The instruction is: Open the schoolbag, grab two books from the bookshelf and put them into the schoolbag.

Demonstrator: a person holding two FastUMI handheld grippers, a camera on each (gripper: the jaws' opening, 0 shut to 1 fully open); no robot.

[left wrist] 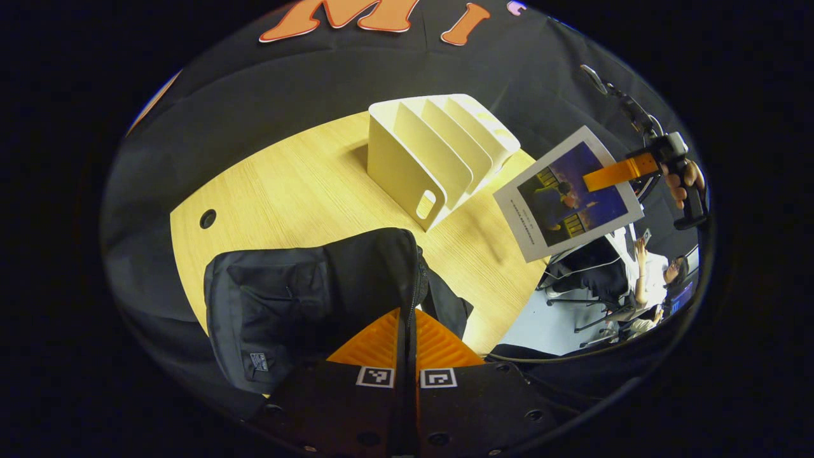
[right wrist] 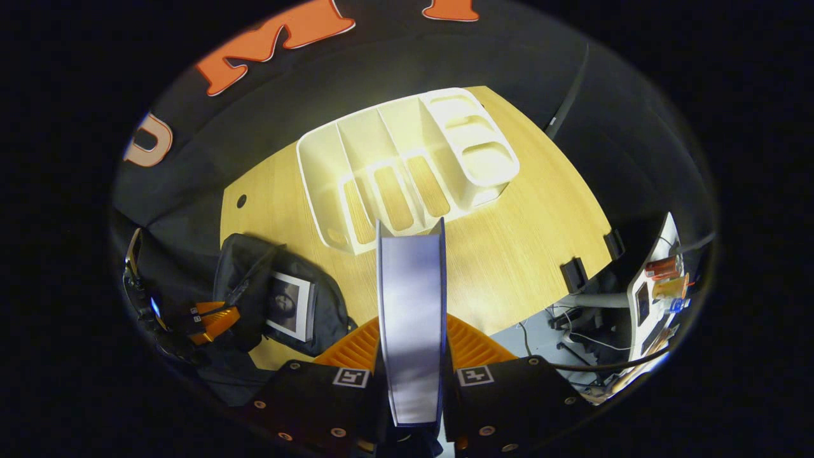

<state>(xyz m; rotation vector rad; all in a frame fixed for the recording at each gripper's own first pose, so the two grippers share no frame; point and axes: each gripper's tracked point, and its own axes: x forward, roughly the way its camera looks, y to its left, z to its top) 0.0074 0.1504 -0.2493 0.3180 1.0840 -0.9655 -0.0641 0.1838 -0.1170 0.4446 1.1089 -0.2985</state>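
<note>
Black fabric schoolbag [right wrist: 280, 299] lies on the near left part of the light wooden table [right wrist: 528, 235], mouth open; a first book with a grey-toned cover [right wrist: 291, 306] sits partly inside the opening. Left tool [left wrist: 407, 346] is pressed together on the black fabric edge of the bag by the zip, holding the flap up; in the right gripper view this tool shows at the bag's left edge.

Second book, white-bordered with a dark blue picture cover [left wrist: 568, 194], is pinched by the right tool [right wrist: 412, 346], both fingers on the covers near one edge. It is held in the air off the table's right edge, well apart from the bag. In the right gripper view it stands edge-on between the fingers.

White plastic slotted bookshelf [left wrist: 439, 156] stands at the far middle of the table; its slots look bare.

Judged stage: second book lifted, transfer to bag not yet done.

Risks:
- Grip is near one edge, so the book may pivot or slip during the swing.
- Book corner may catch the bag rim or the first book, which stands out of the mouth.
- If the left tool lets the fabric sag, the opening narrows.
</note>
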